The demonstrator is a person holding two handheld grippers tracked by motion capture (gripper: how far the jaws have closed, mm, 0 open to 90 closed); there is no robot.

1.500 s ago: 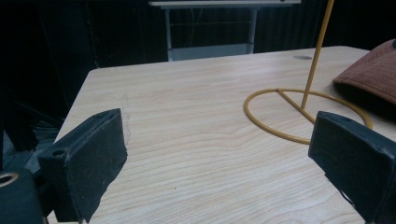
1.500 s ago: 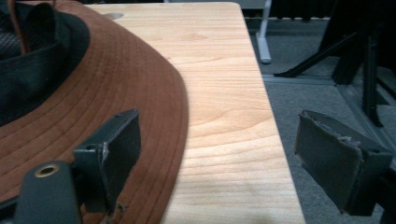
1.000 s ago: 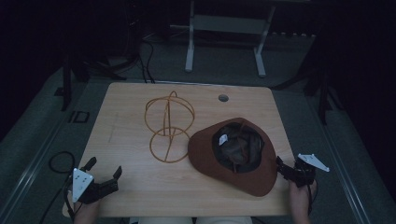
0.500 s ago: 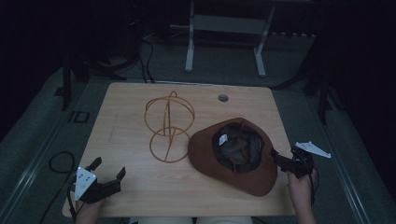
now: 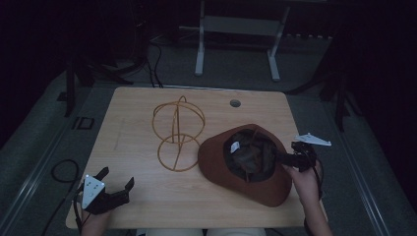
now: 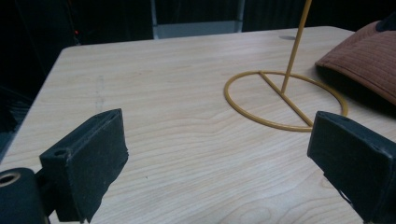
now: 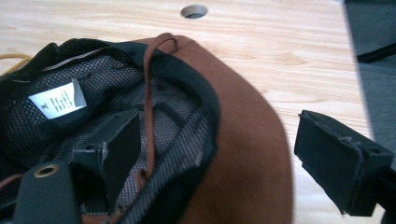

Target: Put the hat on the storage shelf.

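Note:
A brown wide-brimmed hat lies crown-down on the wooden table, its dark mesh lining facing up. To its left stands a yellow wire hat stand. My right gripper is open at the hat's right side. In the right gripper view, my right gripper has one jaw inside the crown and the other out over the brim. Open over bare wood near the front left corner is my left gripper, with the stand's base ring ahead of it.
A round cable hole sits near the table's far edge. A white label and a brown leather cord lie inside the hat. Beyond the table stand a desk frame and loose cables on the floor.
My right gripper has moved forward and left from the table's edge, over the hat's brim to the crown opening. The left gripper has barely shifted.

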